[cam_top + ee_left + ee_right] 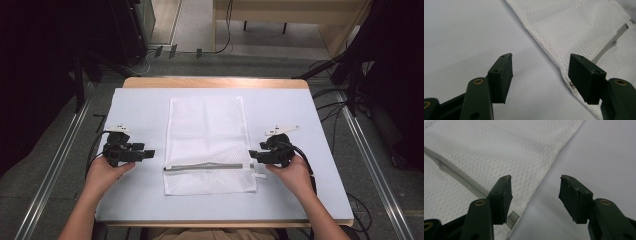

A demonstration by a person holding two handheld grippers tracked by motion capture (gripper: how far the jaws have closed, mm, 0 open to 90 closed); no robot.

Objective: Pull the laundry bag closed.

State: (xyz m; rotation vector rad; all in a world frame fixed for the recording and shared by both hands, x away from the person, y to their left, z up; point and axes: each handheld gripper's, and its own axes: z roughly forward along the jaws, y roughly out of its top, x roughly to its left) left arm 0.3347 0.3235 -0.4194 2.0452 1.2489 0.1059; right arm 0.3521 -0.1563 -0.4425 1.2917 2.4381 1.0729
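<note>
We see the high view evenly lit from above, the pale table (pixel 300 105) bright at its centre while the room falls to near black at nine and three o'clock. Shadows under the hands are soft and short. The frame is slightly soft, and lines bow toward its edges. In both gripper views the near black jaws blur, and the white mesh bag (pixel 499 150) nearly washes out.

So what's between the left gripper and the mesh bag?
Nothing but bare table cover. In the high view the left gripper sits just off the mesh bag; in the left gripper view its open jaws straddle the bag's edge.
</note>
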